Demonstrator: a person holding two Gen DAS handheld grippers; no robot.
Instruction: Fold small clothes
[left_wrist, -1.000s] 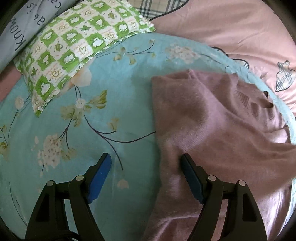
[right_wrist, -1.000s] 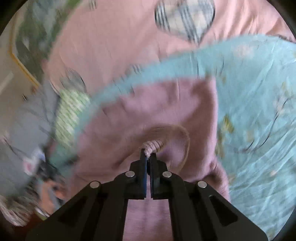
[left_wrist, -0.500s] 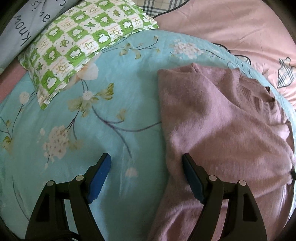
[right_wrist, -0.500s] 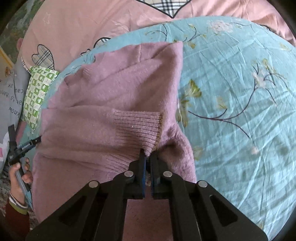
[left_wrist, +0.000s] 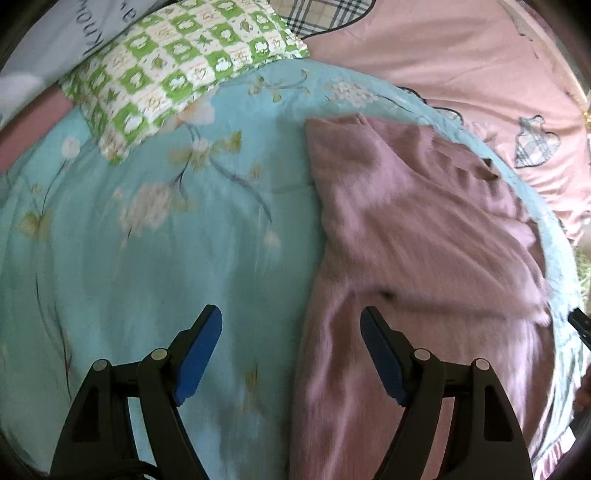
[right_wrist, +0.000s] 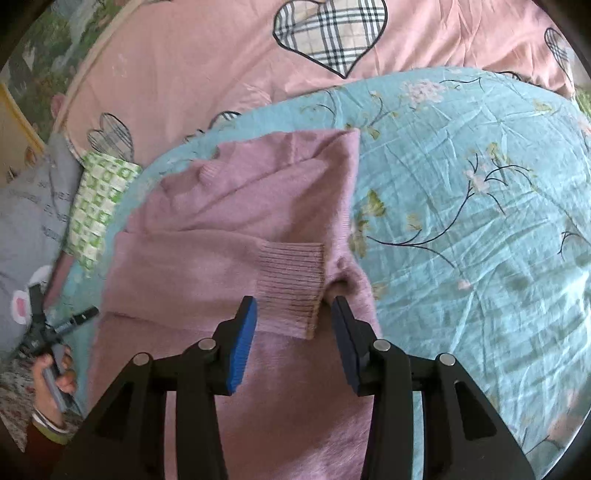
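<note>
A mauve knit sweater lies on a turquoise flowered sheet. One sleeve is folded across its body, and the ribbed cuff lies flat just ahead of my right gripper, which is open and empty above it. In the left wrist view the sweater fills the right half. My left gripper is open and empty, straddling the sweater's left edge, with one finger over the sheet and one over the knit.
A green-and-white checked pillow and a grey printed pillow lie at the far left. A pink heart-patterned quilt lies beyond the sheet. The left hand and its gripper show at the right wrist view's left edge.
My right gripper has opened and let go of the sleeve cuff, which now lies folded on the sweater body. The left gripper stayed open and drifted slightly along the sweater's edge.
</note>
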